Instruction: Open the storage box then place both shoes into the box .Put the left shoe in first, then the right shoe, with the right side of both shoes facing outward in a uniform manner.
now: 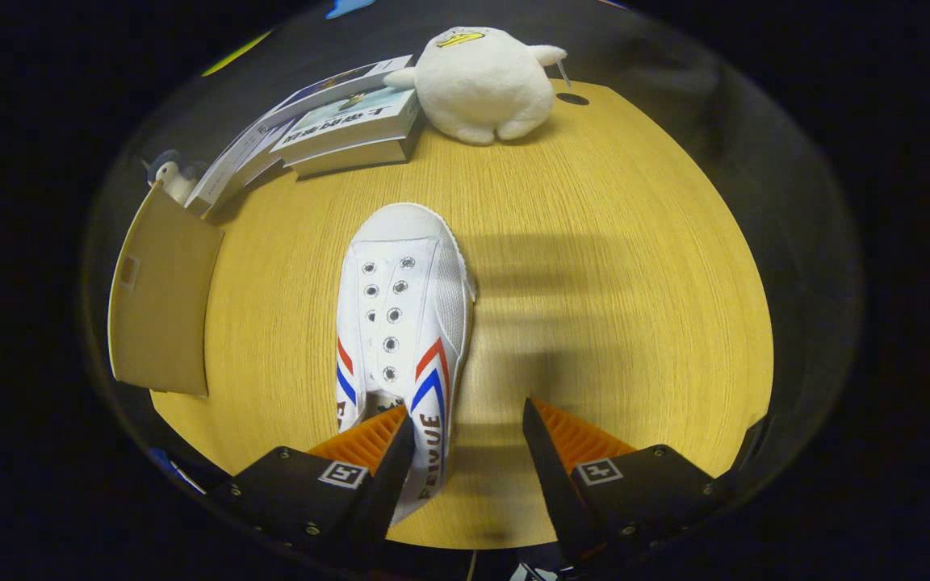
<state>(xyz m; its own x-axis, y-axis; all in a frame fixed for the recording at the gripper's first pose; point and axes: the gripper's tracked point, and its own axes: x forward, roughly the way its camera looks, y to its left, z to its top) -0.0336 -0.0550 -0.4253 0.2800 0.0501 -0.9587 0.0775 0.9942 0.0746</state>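
1. White canvas is seen at the hand-held gripper [465, 428], whose fingers are spread apart and clamp nothing; the left finger lies over the heel end of the shoe, while the right finger hangs above bare wood just beside the shoe.
2. The white canvas sneaker [404, 323] is laid flat on the bench, its toe pointed away from the fingers and its heel reaching back under the left finger; red and blue chevron stripes are shown on both sides, and the eyelets are left without laces.
3. The light wood-grain bench [610, 323] is marked by shadow bands to the right of the sneaker.
4. A brown cardboard storage box [160, 303] is set at the bench's left edge, well apart from the sneaker; whether it is open cannot be told.
5. Beyond the sneaker, a stack of books [348, 133] is placed at the far side of the bench.
6. A white plush toy [485, 81] with a yellow patch on top is seated just right of the books, touching them.
7. A small white figure [170, 177] is glimpsed behind the box, too small to be identified.
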